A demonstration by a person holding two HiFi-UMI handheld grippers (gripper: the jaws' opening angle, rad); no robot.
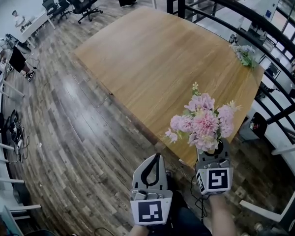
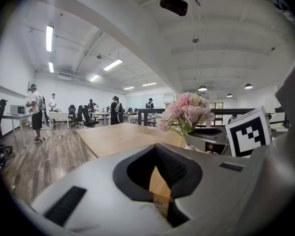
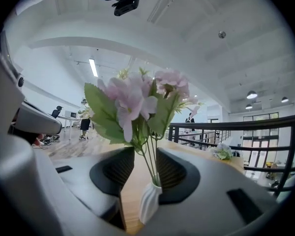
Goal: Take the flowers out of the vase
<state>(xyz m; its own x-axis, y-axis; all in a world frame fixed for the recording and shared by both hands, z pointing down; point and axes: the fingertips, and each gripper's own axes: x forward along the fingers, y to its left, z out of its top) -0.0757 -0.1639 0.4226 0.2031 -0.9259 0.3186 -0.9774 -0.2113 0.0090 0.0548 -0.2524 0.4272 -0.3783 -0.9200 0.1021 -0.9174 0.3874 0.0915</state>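
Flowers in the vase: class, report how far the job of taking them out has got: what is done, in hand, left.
Done: nothing yet; the flowers stand in the vase. In hand: the right hand-held gripper has its jaws either side of the stems, not clamped on them; the left hand-held gripper is shut and empty. Left: grip the stems and lift them clear.

Wooden table (image 1: 152, 58), black railing (image 1: 236, 9), office chairs (image 1: 83, 4)

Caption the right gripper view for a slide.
Right gripper straddles the flower stems above a white vase on the table.
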